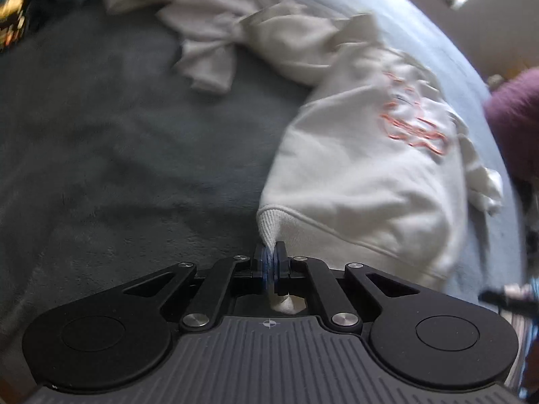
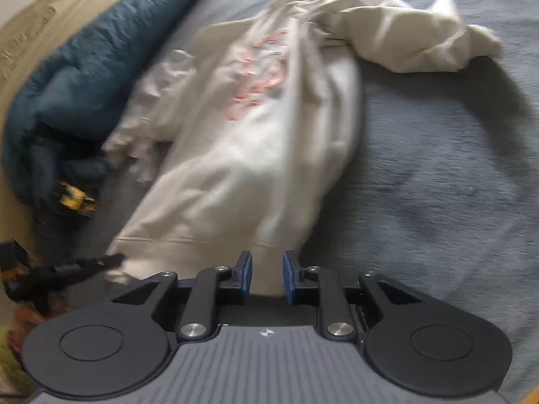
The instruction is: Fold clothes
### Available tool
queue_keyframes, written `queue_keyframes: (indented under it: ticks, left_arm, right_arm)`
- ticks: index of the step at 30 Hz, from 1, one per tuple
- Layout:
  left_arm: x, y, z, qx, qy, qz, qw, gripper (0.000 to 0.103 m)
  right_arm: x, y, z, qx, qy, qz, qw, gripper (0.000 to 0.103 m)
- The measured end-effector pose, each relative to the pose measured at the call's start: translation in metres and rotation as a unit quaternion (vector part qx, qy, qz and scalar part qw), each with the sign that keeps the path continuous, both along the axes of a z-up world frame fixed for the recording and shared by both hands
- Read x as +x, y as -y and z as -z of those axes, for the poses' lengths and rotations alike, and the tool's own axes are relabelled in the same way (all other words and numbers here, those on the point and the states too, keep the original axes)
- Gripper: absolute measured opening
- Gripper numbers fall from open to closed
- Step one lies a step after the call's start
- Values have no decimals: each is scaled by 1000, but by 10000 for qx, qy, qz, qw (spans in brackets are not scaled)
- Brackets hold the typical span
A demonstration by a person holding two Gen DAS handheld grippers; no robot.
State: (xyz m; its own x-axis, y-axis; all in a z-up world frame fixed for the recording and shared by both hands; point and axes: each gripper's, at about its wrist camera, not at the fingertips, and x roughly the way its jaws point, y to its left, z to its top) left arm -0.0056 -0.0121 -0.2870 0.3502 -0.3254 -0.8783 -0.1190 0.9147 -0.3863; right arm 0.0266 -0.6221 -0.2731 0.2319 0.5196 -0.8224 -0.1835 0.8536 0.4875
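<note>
Left wrist view: grey-blue plush bed cover fills most of the frame. On it lies a cream cotton sweatshirt with orange-pink chest lettering, crumpled, one twisted sleeve trailing toward the upper left. A dark patterned cloth with yellow patches sits at the top-left corner, apart from the sweatshirt. A maroon sleeve of the person shows at the right edge. Left gripper: blue pads clenched on the ribbed hem corner of the sweatshirt, a tuft of cream fabric poking out behind the pads.

Right wrist view: same bed cover, sweatshirt running lengthwise away from the camera, hem nearest. A rolled dark teal quilted blanket lies along the sweatshirt's left side, touching its bunched sleeve; only this view shows it. A small yellow-and-black object, too blurred to identify, sits below the blanket. Right gripper: jaws parted, hem fabric lying between the blue pads, which do not press on it; released. The other gripper's dark tip is visible at the hem's left corner.
</note>
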Motion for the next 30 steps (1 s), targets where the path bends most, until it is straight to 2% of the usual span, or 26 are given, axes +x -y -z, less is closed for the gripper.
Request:
queue_keyframes:
  ticks: [2,3,5,8,11,13,14,16,17,19,22,25,26,27,30]
  left_arm:
    - [9,-9,7,-229,-71,-311,9992,1]
    - [13,-14,9,-355,-97,-473,9982,1]
    - [23,-20,12,-499,-102,-673,9964,1]
    - [37,-23,13,-539,-160,-720,9958,2]
    - [40,-15,2,-221,-20,-345,9992,7]
    - [34,-6,-16,47,312,92,9995,24]
    - [30,-2,-26,203,521,320,9979,26]
    - [19,11,-47,488,953,831,9908,34]
    - [17,23,-52,493,1071,1127,9866,35]
    - [13,52,-57,387,1232,1754,9760,44]
    - [14,98,-41,410,1319,2395,9610,54]
    - [17,145,-20,473,1368,2964,9441,53]
    - [19,156,-12,491,1317,3072,9412,53]
    - [23,161,-3,506,1187,3086,9424,51]
    - [28,166,6,394,1023,3090,9447,51]
  right_arm:
    - [-7,3,6,-374,234,-44,9990,27]
    - [-10,-1,9,-656,437,-202,9967,31]
    - [-17,-17,19,-1173,894,-687,9867,32]
    - [-13,-35,36,-1290,971,-893,9828,35]
    - [7,-33,52,-232,404,-411,9981,35]
    - [17,-35,67,435,-151,-330,9984,37]
    - [22,-37,73,745,-377,-298,9961,36]
    - [30,-47,69,1117,-260,-347,9928,34]
    - [34,-52,66,1304,-189,-367,9906,34]
    - [45,-62,54,1682,88,-333,9852,34]
    - [67,-74,47,2060,277,-250,9779,34]
    - [89,-83,58,2109,83,-220,9772,36]
    - [95,-84,63,2058,-20,-212,9784,36]
    - [99,-84,67,2013,-94,-186,9793,36]
    - [87,-53,55,1968,171,189,9801,36]
